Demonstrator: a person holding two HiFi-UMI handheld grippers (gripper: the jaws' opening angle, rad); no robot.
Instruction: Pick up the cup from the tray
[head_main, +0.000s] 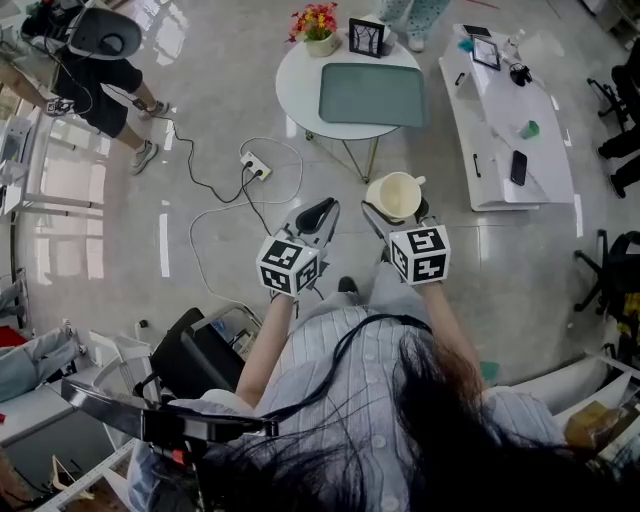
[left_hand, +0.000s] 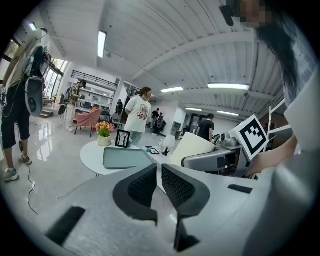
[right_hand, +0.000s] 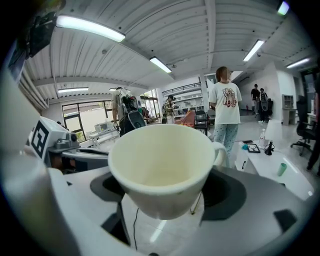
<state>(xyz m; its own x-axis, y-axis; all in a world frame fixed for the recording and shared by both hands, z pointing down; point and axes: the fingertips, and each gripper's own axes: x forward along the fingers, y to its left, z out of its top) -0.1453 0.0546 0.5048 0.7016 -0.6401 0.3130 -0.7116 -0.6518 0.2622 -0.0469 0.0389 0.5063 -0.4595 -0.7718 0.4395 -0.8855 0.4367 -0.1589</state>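
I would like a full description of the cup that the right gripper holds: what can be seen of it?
The cup is cream-white, smooth and matte, like ceramic or plastic, with one loop handle on its side. Its inside looks empty and clean. It is roughly upright, mouth up, clamped between the jaws of the right gripper, which press on its lower wall from both sides. It hangs above the floor, well away from the green tray; nothing else touches it.

Tray (head_main: 372, 94) on table (head_main: 298, 80) beyond cup (head_main: 395, 195)
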